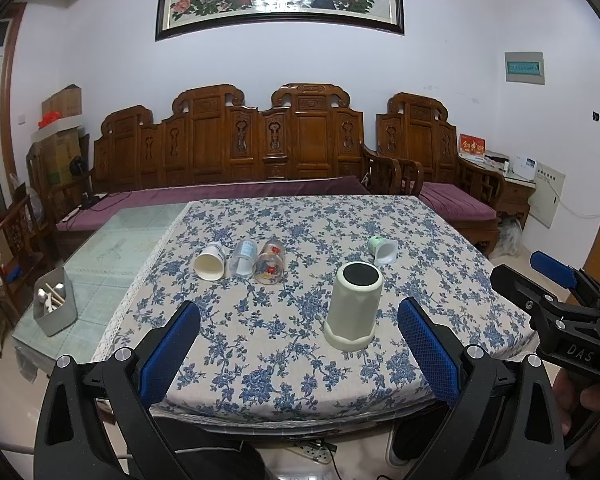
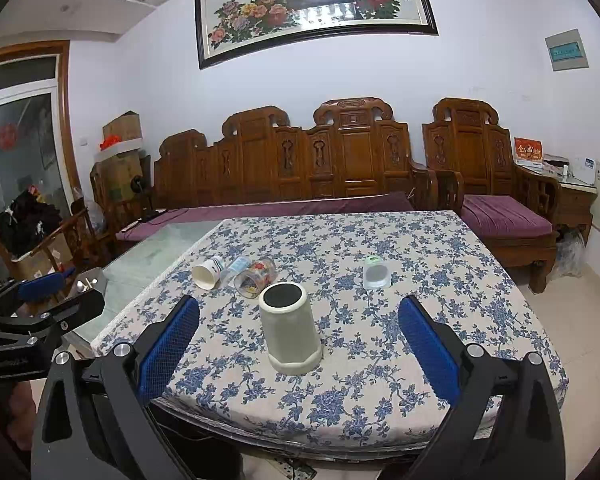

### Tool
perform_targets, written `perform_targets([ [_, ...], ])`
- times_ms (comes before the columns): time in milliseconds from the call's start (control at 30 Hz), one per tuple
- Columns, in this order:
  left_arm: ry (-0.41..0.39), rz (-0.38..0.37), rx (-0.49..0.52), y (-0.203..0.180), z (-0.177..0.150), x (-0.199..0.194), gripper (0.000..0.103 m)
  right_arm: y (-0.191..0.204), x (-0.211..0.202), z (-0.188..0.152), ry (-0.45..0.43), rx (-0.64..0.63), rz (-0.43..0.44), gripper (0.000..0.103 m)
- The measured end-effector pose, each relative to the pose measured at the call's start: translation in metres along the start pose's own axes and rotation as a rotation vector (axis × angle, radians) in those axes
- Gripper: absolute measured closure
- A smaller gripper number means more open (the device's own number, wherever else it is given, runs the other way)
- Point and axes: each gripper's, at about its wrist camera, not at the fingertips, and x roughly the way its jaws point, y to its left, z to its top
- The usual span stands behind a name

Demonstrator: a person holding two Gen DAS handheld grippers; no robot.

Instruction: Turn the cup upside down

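A pale cream cup (image 1: 354,306) stands upside down on the floral tablecloth (image 1: 260,344), its dark base facing up; it also shows in the right wrist view (image 2: 290,328). My left gripper (image 1: 300,320) is open and empty near the table's front edge, with the cup ahead between its blue fingers, apart from both. My right gripper (image 2: 300,320) is open and empty too, with the cup just left of centre between its fingers. The right gripper also shows at the right edge of the left wrist view (image 1: 560,292).
A white paper cup (image 1: 210,262), a clear plastic cup (image 1: 243,258) and a patterned glass (image 1: 269,266) lie on their sides mid-table. A small green-and-white cup (image 1: 383,250) stands inverted to the right. A grey utensil holder (image 1: 55,306) stands at the left. A wooden bench (image 1: 236,148) is behind.
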Motion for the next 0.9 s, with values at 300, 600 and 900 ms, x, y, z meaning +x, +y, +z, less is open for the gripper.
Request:
perform_targets([
  [300, -0.001, -0.001, 0.000, 0.0002, 0.0002, -0.0005, 0.008, -0.0006, -0.0002, -0.0004, 0.000, -0.001, -0.001, 0.003],
  [600, -0.006, -0.001, 0.000, 0.0003, 0.0019, -0.0030, 0.008, 0.0000, -0.0004, -0.0004, 0.000, -0.001, 0.000, 0.003],
  [900, -0.006, -0.001, 0.001, -0.0001, 0.0021, -0.0036, 0.008, -0.0005, -0.0004, -0.0007, 0.000, 0.000, 0.000, 0.003],
])
